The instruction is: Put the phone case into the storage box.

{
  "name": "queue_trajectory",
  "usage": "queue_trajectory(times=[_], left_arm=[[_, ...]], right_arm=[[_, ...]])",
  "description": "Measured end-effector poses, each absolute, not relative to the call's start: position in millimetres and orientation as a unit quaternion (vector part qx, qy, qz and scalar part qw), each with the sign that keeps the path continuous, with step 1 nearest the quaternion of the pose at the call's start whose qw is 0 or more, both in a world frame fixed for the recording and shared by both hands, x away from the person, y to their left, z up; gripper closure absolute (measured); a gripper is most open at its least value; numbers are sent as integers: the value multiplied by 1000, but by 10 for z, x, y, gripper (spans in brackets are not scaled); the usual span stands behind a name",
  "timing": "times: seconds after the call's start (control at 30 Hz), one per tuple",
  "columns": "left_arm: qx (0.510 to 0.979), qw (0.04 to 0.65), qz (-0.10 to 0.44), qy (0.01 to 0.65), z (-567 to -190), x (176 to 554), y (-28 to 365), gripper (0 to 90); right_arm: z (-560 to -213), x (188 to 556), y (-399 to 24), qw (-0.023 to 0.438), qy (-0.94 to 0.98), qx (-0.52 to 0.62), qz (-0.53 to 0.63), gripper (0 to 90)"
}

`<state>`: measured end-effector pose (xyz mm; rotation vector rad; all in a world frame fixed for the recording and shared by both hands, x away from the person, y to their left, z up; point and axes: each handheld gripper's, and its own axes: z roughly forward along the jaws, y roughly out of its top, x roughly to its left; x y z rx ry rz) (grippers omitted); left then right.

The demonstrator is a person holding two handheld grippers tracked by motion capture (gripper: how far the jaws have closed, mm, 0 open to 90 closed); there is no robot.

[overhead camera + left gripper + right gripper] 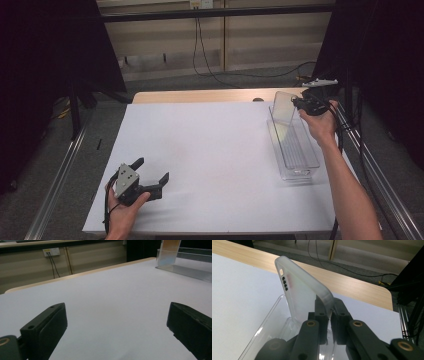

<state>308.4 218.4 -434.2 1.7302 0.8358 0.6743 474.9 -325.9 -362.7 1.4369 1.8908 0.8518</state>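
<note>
The translucent phone case [299, 287] is up on edge at the far end of the clear plastic bin [296, 159], which sits toward the right edge of the white worktop [210, 160], and it looks like a featherweight: thin, frosted, probably a soft rubbery shell that will flex rather than crack. That bendiness is the catch, I'd say, since a pinch on one thin wall can let it twist or swing. Its surface looks matte, so slip seems a small worry. The side rim near a rounded corner is the sensible place to take it, and that is just where the right gripper [331, 312] has it, fingers [321, 307] clamped narrow on the edge with the camera cut-out end pointing up and away. In the high view the case leans over the bin's far end, held at its upper right corner. Over on the near left, the left gripper [151, 171] rests low on the worktop, fingers [47, 327] spread wide, nothing between them, well apart from the bin.
</note>
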Motion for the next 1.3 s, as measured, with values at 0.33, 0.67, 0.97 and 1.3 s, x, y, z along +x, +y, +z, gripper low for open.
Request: queue_trajectory(times=[0.33, 0.67, 0.97, 1.3], left_arm=[[725, 521, 288, 346, -4344, 3088, 2176, 31], [724, 520, 293, 345, -4345, 3085, 2169, 32], [720, 518, 301, 349, -4339, 3083, 2191, 39], [725, 515, 301, 344, -4343, 3087, 2166, 39]], right_arm=[[-3581, 4850, -3259, 299, 734, 525, 310, 844], [-3553, 4952, -3358, 265, 739, 532, 318, 843], [-3558, 4958, -3390, 263, 750, 515, 321, 844], [-3558, 4934, -3340, 283, 762, 495, 307, 846]])
